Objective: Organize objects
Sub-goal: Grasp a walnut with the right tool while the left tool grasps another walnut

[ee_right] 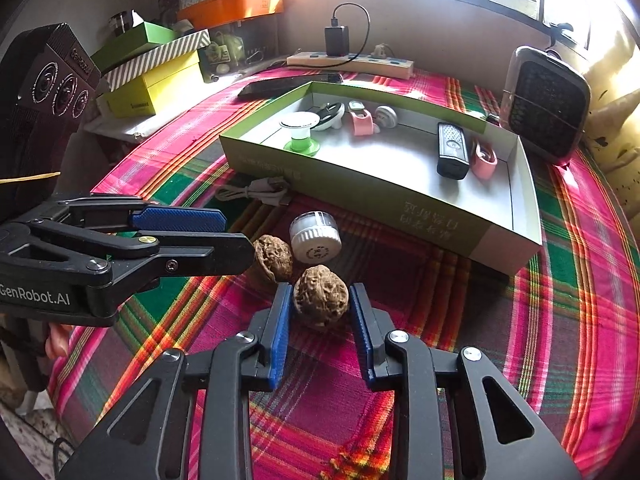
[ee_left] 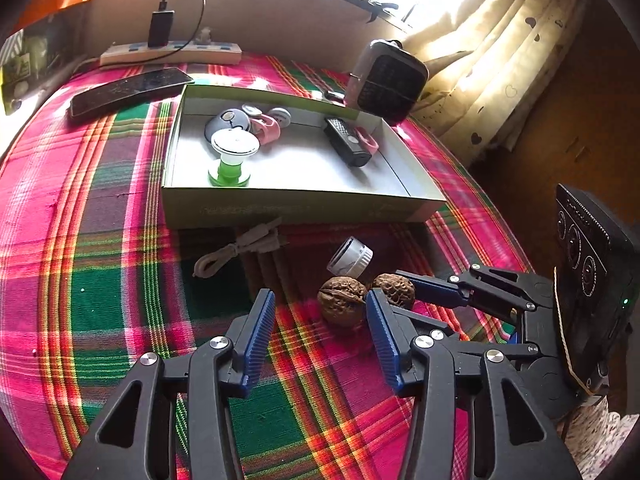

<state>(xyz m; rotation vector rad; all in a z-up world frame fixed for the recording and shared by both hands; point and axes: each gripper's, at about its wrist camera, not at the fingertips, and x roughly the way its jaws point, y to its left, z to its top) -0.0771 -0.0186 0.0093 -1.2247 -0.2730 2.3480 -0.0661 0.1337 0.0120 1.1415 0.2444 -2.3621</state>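
Two brown walnuts lie side by side on the plaid cloth in front of a shallow green cardboard box [ee_left: 304,210] [ee_right: 360,196]. My left gripper [ee_left: 319,296] [ee_right: 238,238] is open, with the left walnut [ee_left: 342,305] [ee_right: 274,258] between its fingertips, close against the right finger. My right gripper [ee_right: 321,290] [ee_left: 412,292] comes in from the right and is shut on the right walnut [ee_right: 320,304] [ee_left: 394,289], both blue pads against its sides. A small white cylindrical cap [ee_left: 350,260] [ee_right: 316,238] lies just beyond the walnuts.
A coiled grey cable [ee_left: 236,252] [ee_right: 260,192] lies against the box front. The box holds a green-and-white spool [ee_left: 232,156], pink clips and a black device [ee_right: 452,152]. A phone [ee_left: 128,90], a power strip [ee_right: 352,62] and a small heater [ee_right: 546,108] stand behind.
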